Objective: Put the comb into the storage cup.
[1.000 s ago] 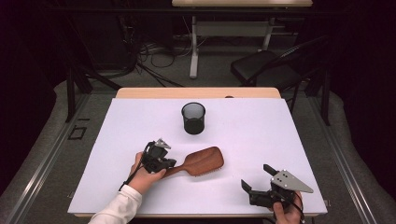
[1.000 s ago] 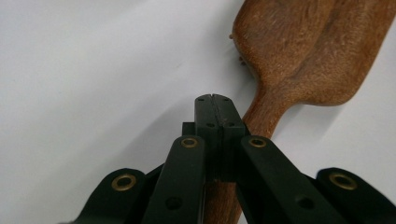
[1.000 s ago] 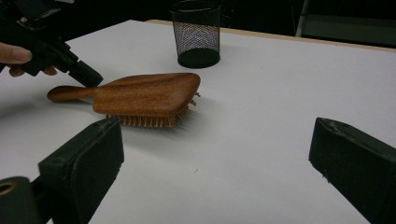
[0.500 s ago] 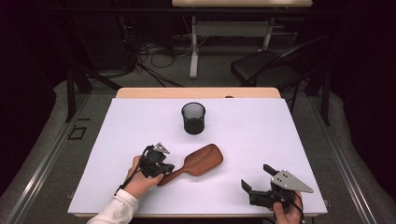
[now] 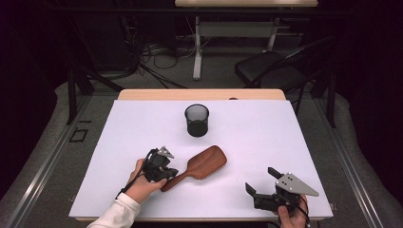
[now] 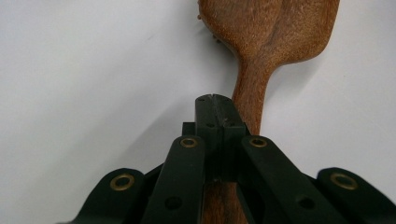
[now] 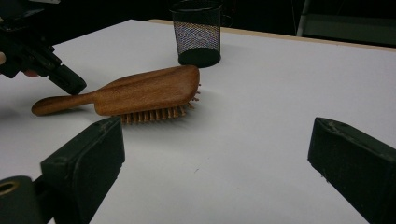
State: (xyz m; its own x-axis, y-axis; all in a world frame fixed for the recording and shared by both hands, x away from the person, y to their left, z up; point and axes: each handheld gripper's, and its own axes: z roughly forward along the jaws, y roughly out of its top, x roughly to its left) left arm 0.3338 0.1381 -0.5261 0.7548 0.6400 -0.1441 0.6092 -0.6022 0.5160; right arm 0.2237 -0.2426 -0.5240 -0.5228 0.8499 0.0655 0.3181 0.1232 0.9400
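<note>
A wooden hairbrush [image 5: 205, 164] was seen bristles-down on the white table [image 5: 294, 142], near a black mesh cup [image 5: 196, 120]. The left gripper [image 5: 167, 172] was closed, its jaws pressed together over the handle, nothing gripped. The right gripper [image 5: 261, 186] was held wide open, well apart from the brush.

No readable text or labels
</note>
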